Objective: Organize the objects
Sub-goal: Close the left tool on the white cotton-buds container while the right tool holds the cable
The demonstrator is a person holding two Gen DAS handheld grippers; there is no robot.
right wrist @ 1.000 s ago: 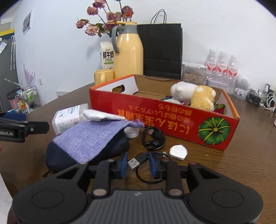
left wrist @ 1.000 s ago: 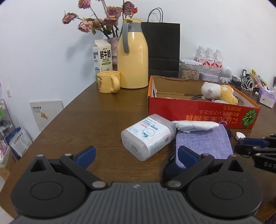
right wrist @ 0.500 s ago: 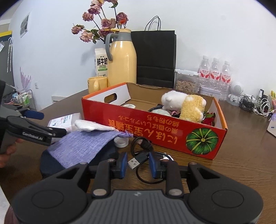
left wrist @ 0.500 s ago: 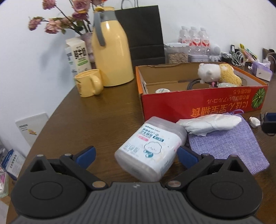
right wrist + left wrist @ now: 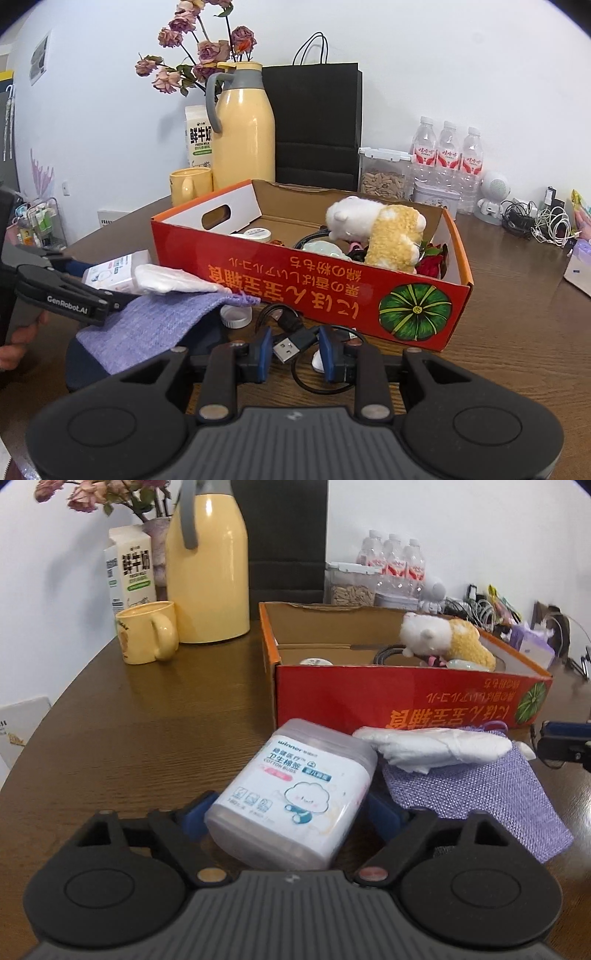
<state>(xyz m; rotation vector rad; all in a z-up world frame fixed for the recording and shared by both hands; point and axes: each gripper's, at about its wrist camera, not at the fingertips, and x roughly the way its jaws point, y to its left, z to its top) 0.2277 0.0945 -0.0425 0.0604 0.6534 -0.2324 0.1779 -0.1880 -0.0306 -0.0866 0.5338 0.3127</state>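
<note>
A clear cotton bud box (image 5: 291, 794) lies on the brown table, in front of the red cardboard box (image 5: 406, 698). My left gripper (image 5: 288, 814) has this cotton bud box between its jaws, which are closing. The blue pads sit right at its sides, and no squeeze shows. My right gripper (image 5: 295, 354) is shut on a black USB cable (image 5: 291, 345), whose plug sticks up between the pads. A purple cloth (image 5: 159, 325) lies over a dark pouch (image 5: 85, 362), with a white wrapped bundle (image 5: 436, 746) on its far edge. A plush toy (image 5: 373, 229) rests inside the red cardboard box (image 5: 295, 280).
A yellow thermos (image 5: 207, 572), yellow mug (image 5: 147, 631) and milk carton (image 5: 131, 568) stand at the back left. A black paper bag (image 5: 314, 125), water bottles (image 5: 447, 155) and tangled chargers (image 5: 535, 221) line the wall. A white cap (image 5: 234, 317) lies by the cable.
My left gripper moved forward and down until the cotton bud box came between its jaws, which have narrowed. The right gripper kept its hold on the cable.
</note>
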